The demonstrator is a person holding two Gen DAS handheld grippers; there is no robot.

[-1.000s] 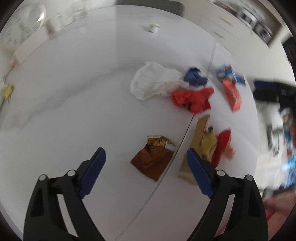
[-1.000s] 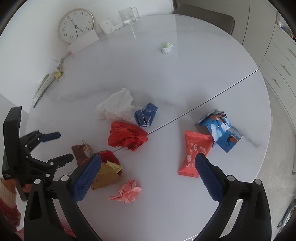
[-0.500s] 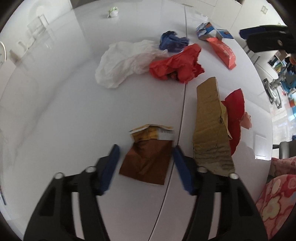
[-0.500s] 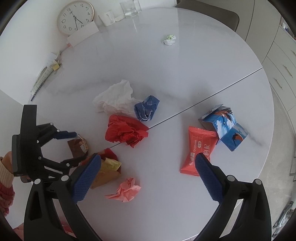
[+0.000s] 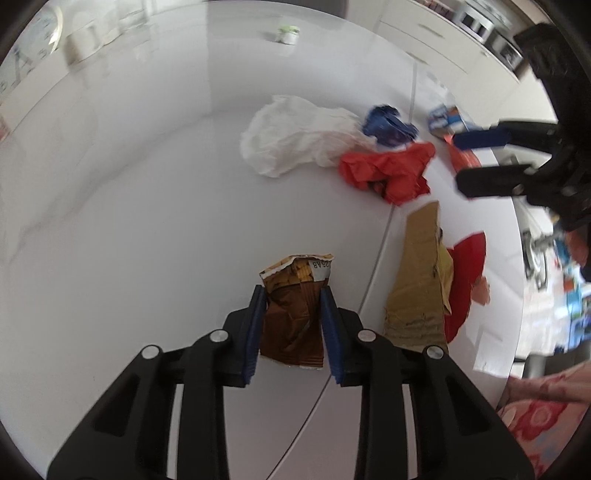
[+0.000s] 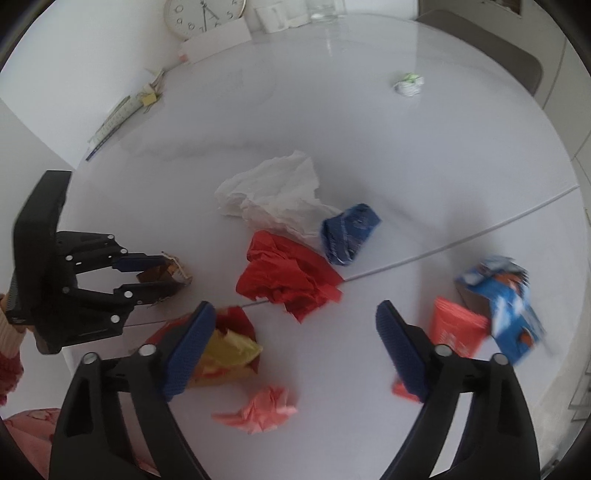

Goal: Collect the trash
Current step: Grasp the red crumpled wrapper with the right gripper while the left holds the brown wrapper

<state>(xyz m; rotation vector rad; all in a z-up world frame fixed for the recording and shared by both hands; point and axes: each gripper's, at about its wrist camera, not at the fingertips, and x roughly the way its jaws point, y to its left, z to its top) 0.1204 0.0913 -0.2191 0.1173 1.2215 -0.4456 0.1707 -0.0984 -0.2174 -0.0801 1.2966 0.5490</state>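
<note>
A crumpled brown wrapper [image 5: 291,321] lies on the white round table [image 5: 147,221]. My left gripper [image 5: 291,295] straddles it, jaws closing, and the blue pads [image 5: 255,325] press on its two sides. The right wrist view shows the same grip on the brown wrapper [image 6: 177,275] at the left. My right gripper [image 6: 295,310] hovers over the table with its jaws closing and nothing between them. A red crumpled paper [image 6: 288,277] lies just beyond it and a pink paper ball [image 6: 258,410] just below. Its left finger covers part of a yellow and red wrapper [image 6: 229,347].
More trash lies around: white tissue [image 6: 277,192], blue wrapper [image 6: 349,236], orange packet [image 6: 454,328], blue carton [image 6: 506,302], tan cardboard [image 5: 417,277], a small white-green ball [image 6: 408,83]. A clock [image 6: 203,14] and a glass [image 6: 325,7] stand at the far edge.
My left gripper came down around the brown wrapper and its jaws narrowed from wide apart onto its sides. My right gripper sank closer to the red paper, rolled a little, and its jaws narrowed slightly.
</note>
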